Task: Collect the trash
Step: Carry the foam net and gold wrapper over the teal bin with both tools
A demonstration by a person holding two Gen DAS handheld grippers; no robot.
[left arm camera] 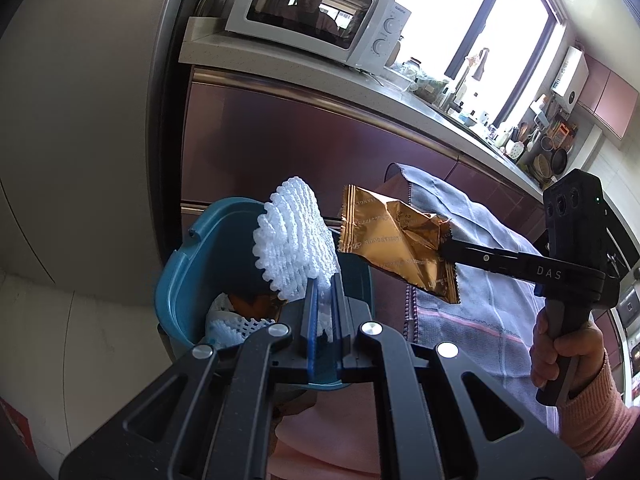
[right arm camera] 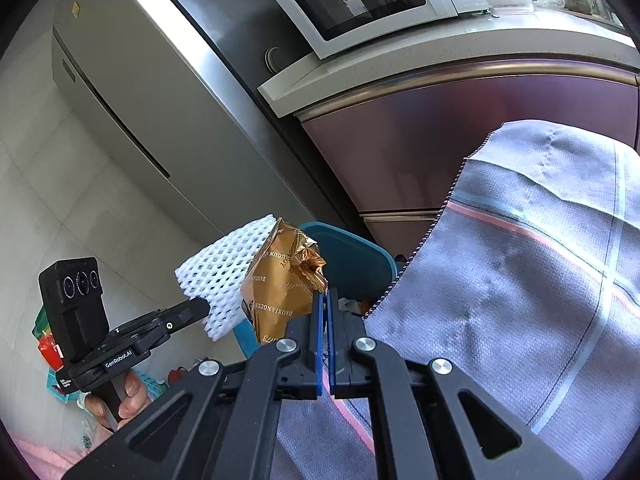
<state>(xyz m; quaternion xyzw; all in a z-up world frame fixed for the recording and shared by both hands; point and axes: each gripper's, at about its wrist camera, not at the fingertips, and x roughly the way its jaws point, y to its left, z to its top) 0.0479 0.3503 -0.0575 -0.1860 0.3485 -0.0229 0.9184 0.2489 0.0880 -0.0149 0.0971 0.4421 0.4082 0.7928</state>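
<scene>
Trash is held in both tools, right above the teal bin (left arm camera: 192,276). The left tool (left arm camera: 325,280) has its blue pads pressed nearly together on the lower edge of a white foam net (left arm camera: 292,236), which stands up from the fingertips over the bin's open mouth. The right tool (left arm camera: 444,248) comes in from the right, level and pointing left, its fingers clamped on the crumpled end of a gold wrapper (left arm camera: 396,240) — the wrapper's flat sealed end juts out toward the foam net and sits just beside it, at about the same height.

From the right wrist view, the right tool (right arm camera: 324,296) shows its blue pads closed to a thin slit on the gold wrapper (right arm camera: 280,292), with the foam net (right arm camera: 224,276) directly behind it and the left tool (right arm camera: 200,308) reaching in from the lower left. The person's left hand (right arm camera: 120,396) wraps the handle from below; in the left wrist view the right hand (left arm camera: 568,356) grips its handle upright, a pink sleeve at the wrist.

Inside the bin lie another white net and something orange. The bin's near rim runs just under the left fingertips; its far rim stands close to the maroon cabinet fronts. A grey cloth (right arm camera: 520,280) with pink and blue stripes drapes just right of the bin (right arm camera: 352,256), its beaded edge next to the rim — a tight gap on that side, with open floor to the left by the fridge (right arm camera: 132,92). A microwave (left arm camera: 320,12) sits on the counter (left arm camera: 288,68) above.
</scene>
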